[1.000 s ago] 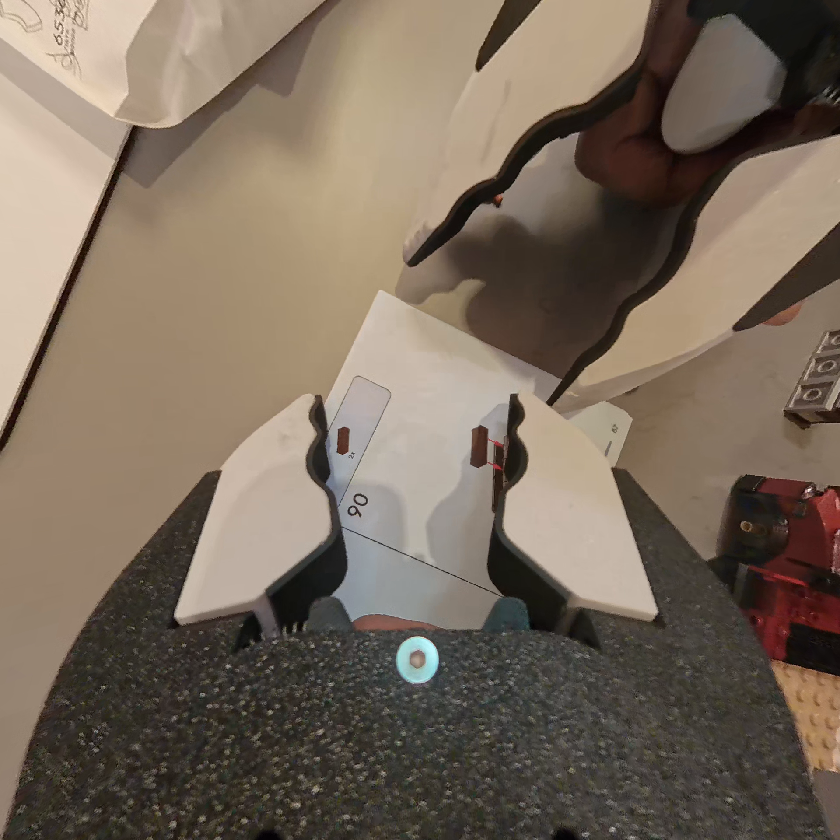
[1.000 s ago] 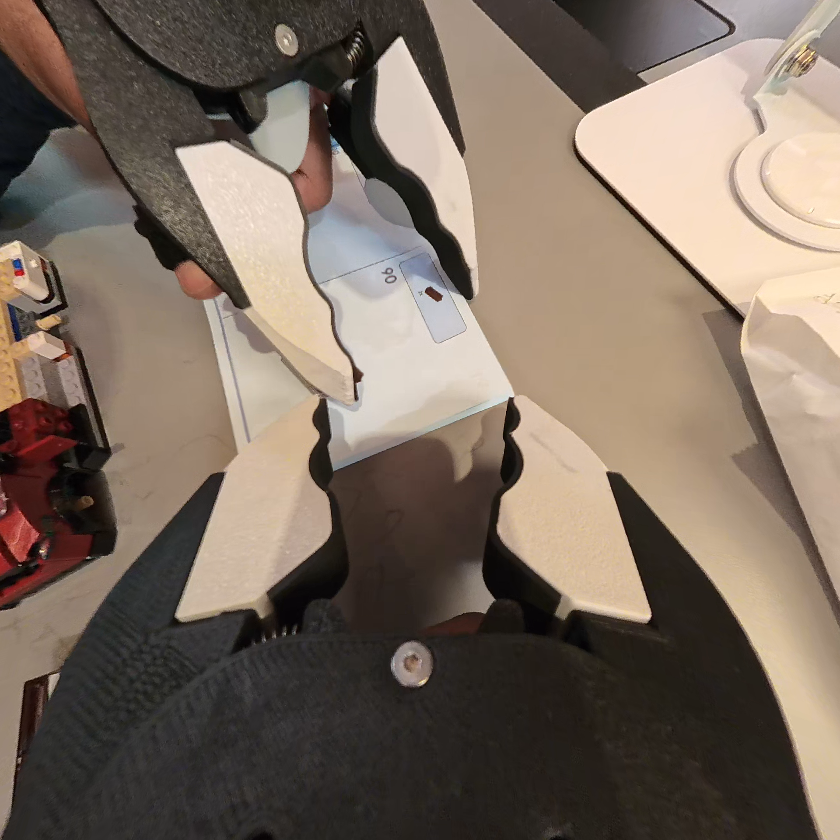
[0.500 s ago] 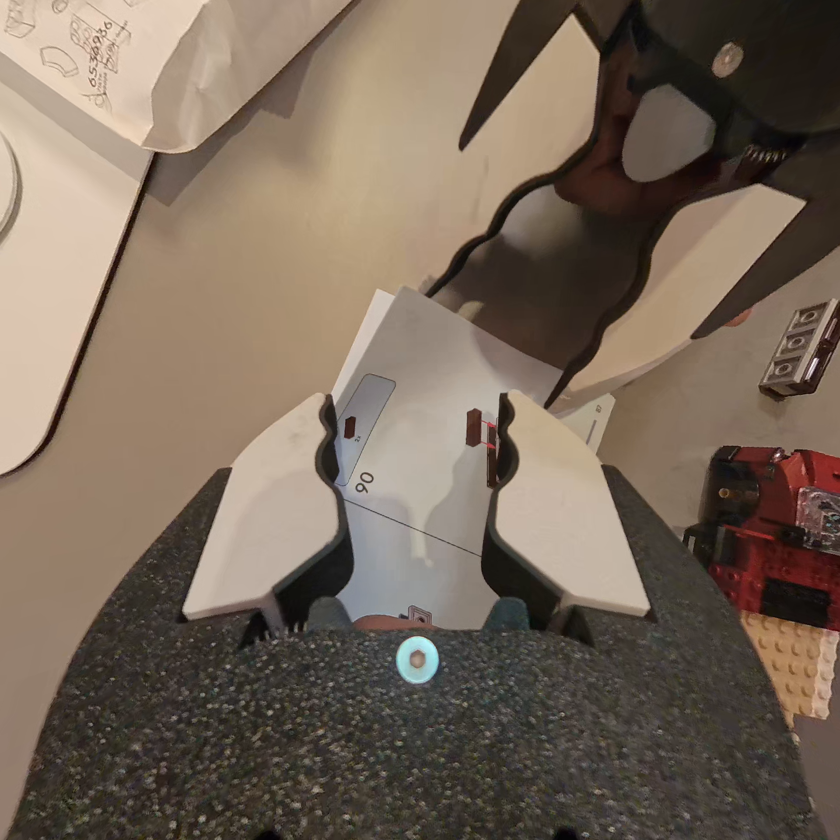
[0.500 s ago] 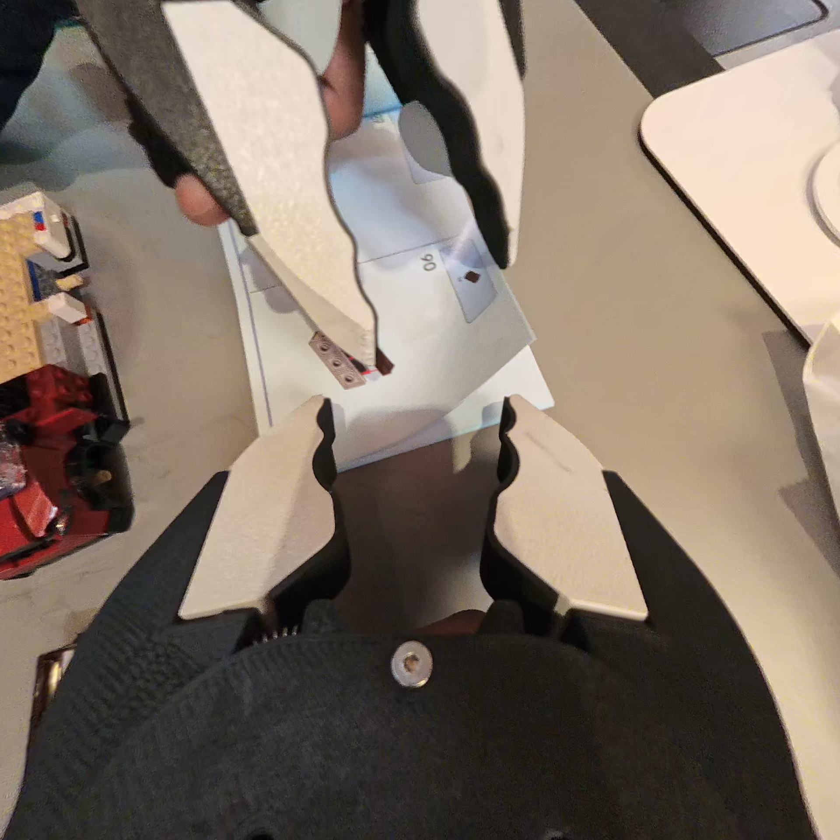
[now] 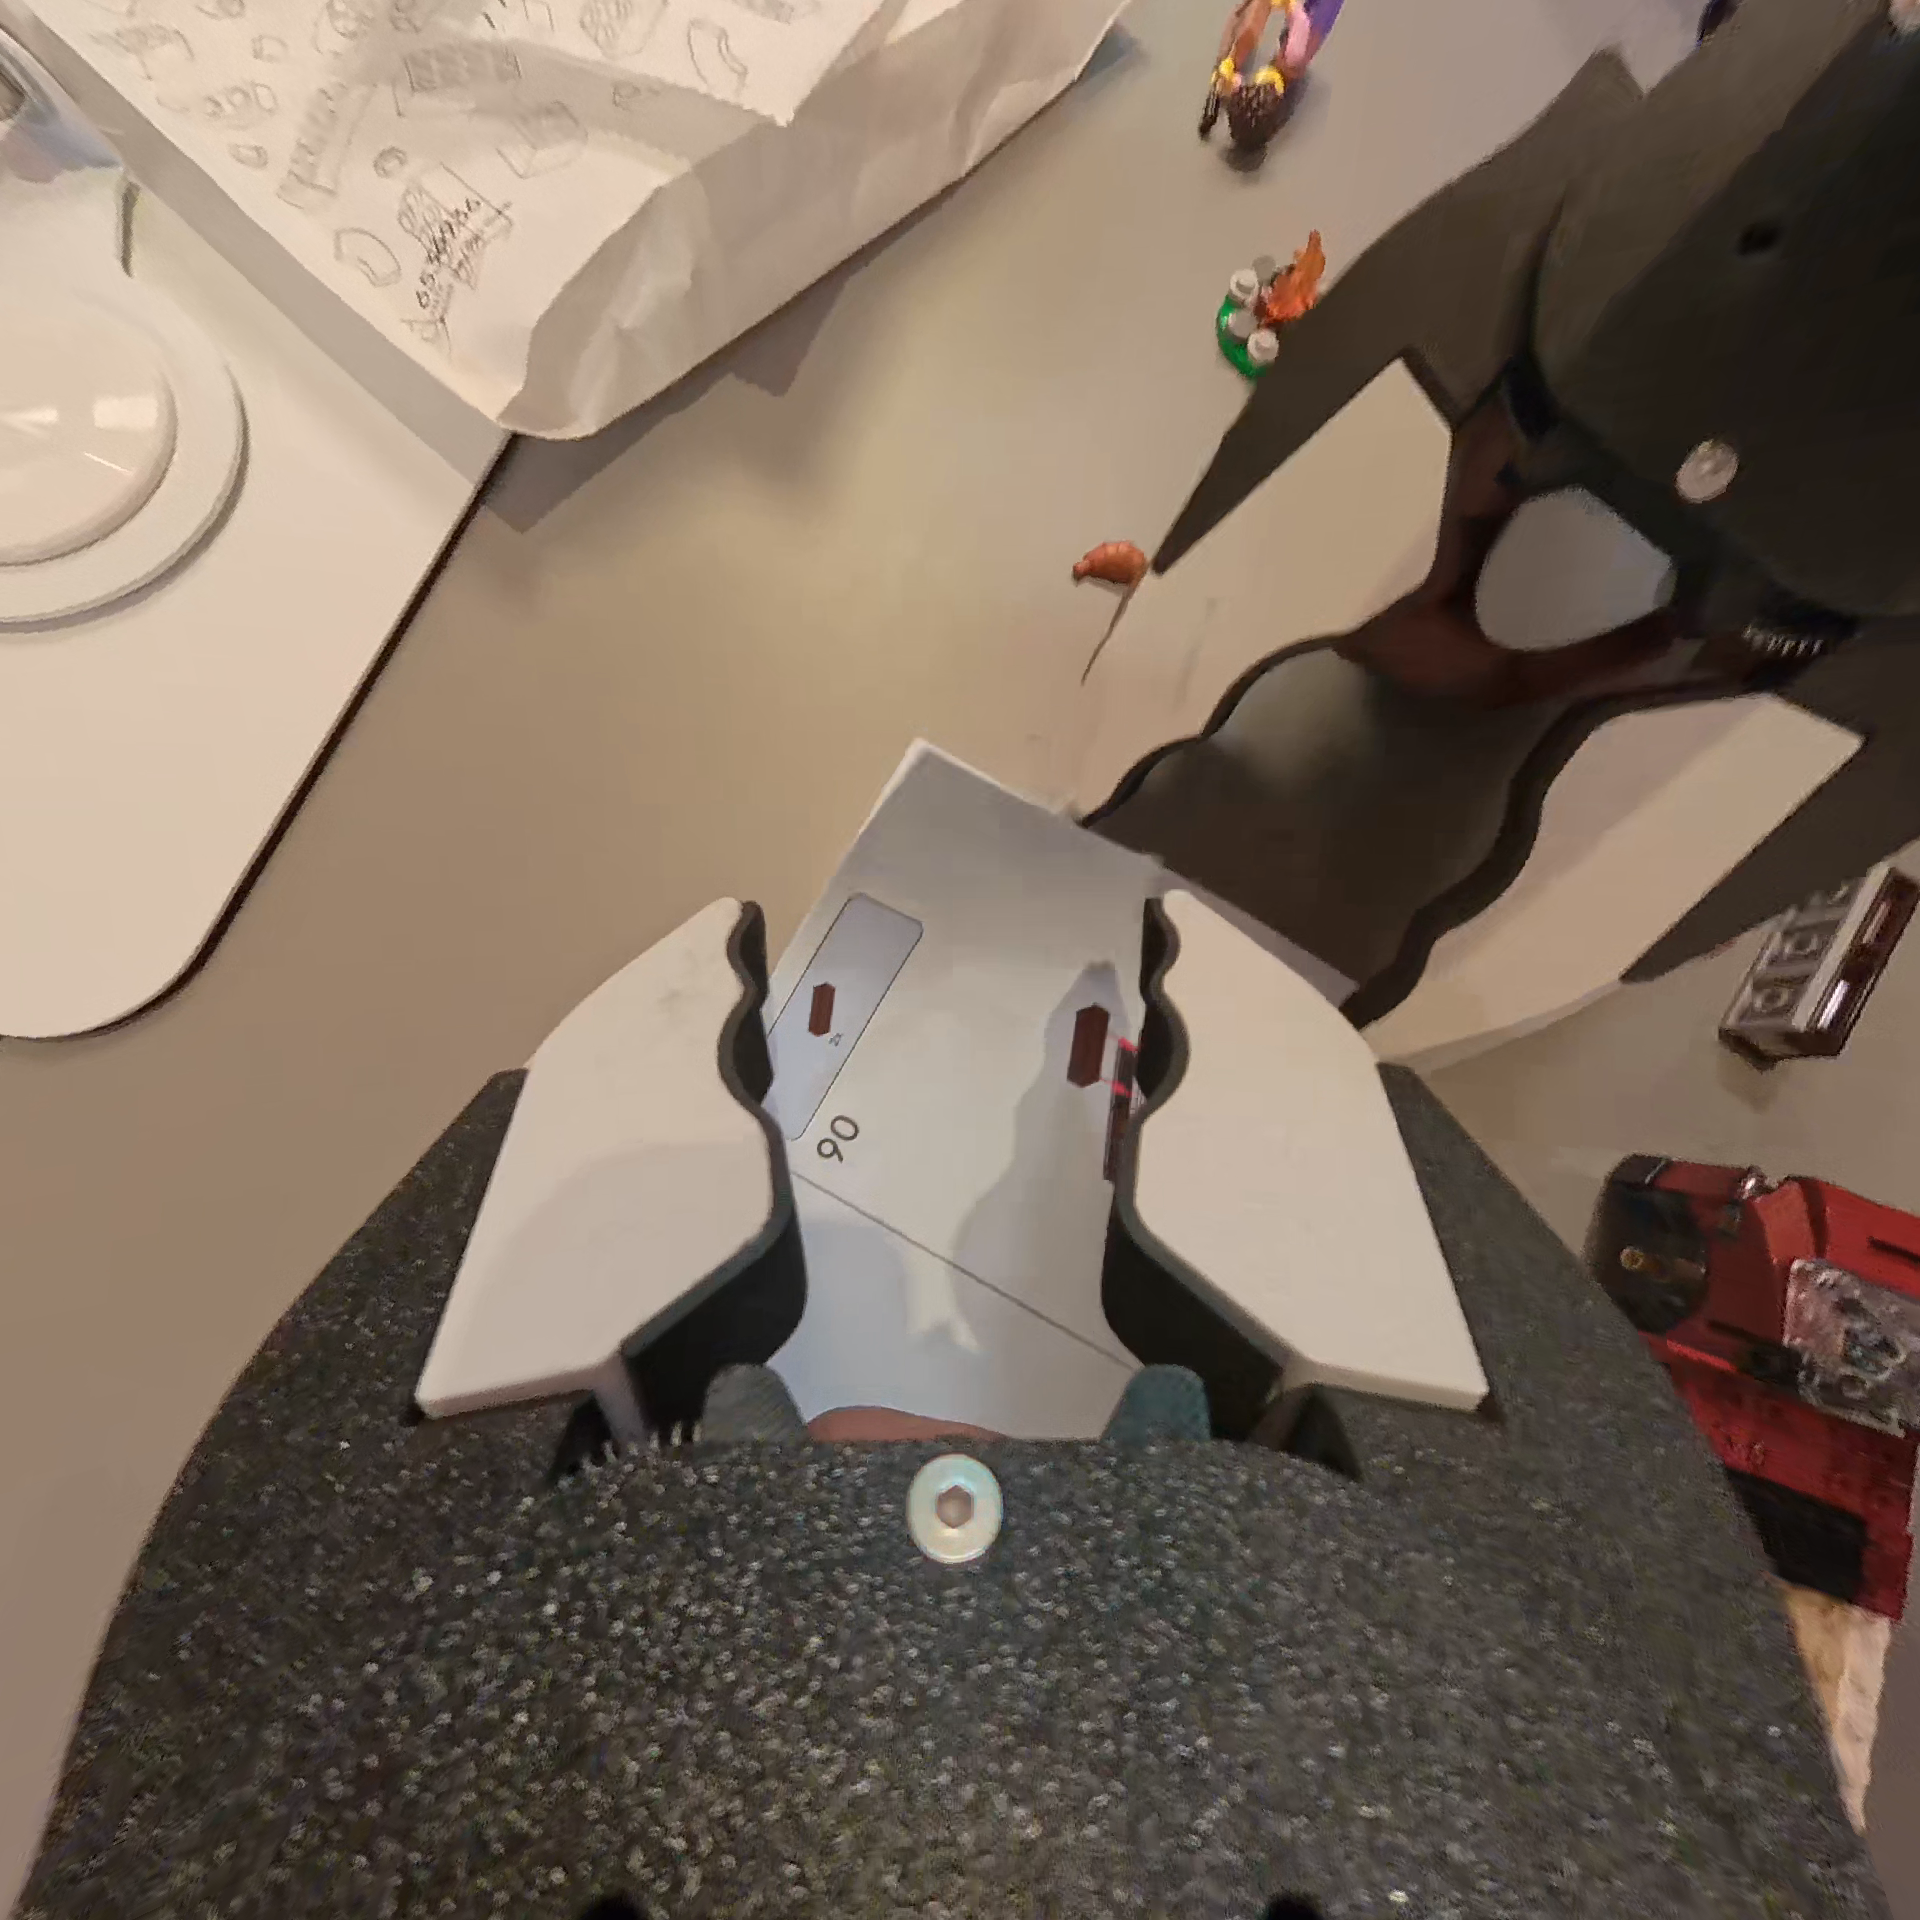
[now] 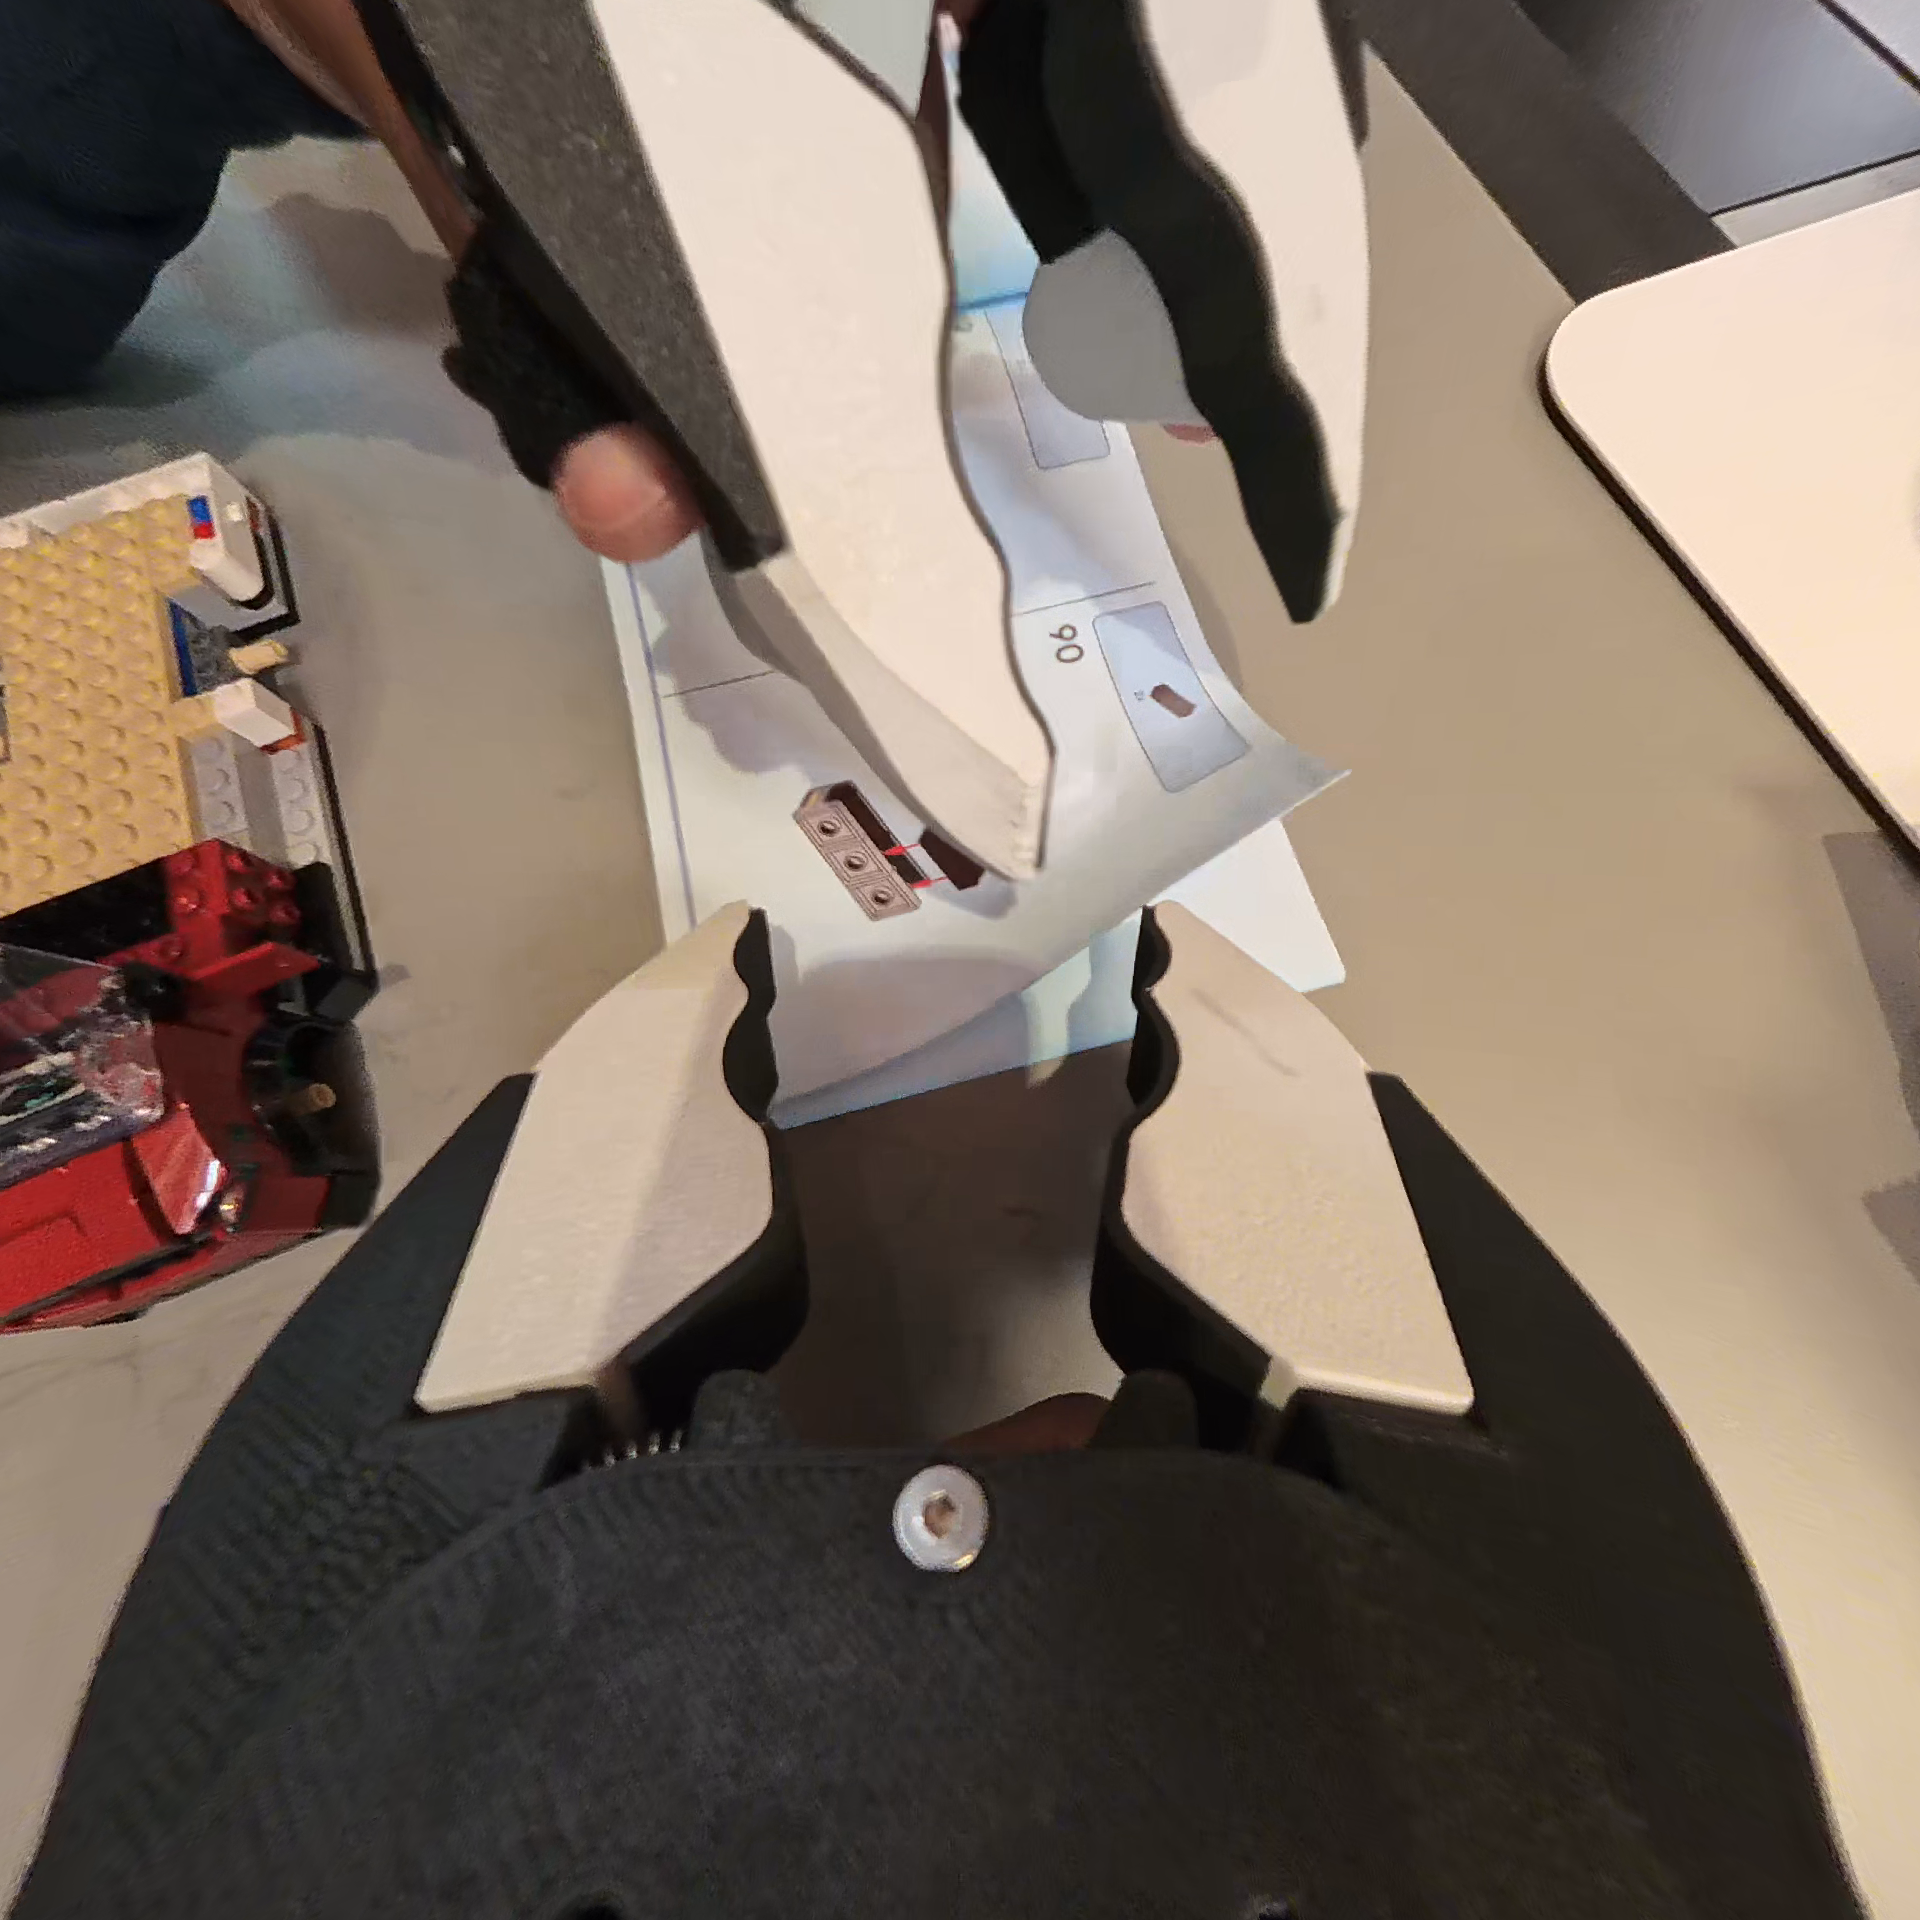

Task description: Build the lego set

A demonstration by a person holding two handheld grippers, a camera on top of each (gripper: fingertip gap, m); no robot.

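Observation:
A white instruction booklet (image 6: 914, 997) lies on the beige table (image 6: 1455, 935), and its top page (image 6: 1195, 790) curls upward at one corner. My left gripper (image 5: 951, 914) is open right over that page, which shows between its fingers. In the right wrist view the left gripper (image 6: 1169, 738) has one fingertip (image 6: 987, 810) close on the page. I cannot tell if it touches. My right gripper (image 6: 948, 914) is open and empty, just above the booklet's near edge and facing the left gripper.
A red brick model (image 6: 156, 1091) with a tan studded plate (image 6: 83, 707) stands beside the booklet. A grey studded piece (image 5: 1808, 977), a small brown piece (image 5: 1112, 561) and small figures (image 5: 1262, 312) lie about. A white paper bag (image 5: 623, 208) and a white board (image 5: 156, 675) lie nearby. From the right gripper's tips to the grey studded piece (image 5: 1808, 977) is close to 12 centimeters.
The page that lay flat has lifted and now curls up at its corner. The two grippers have drawn apart, and both pairs of jaws have narrowed a little.

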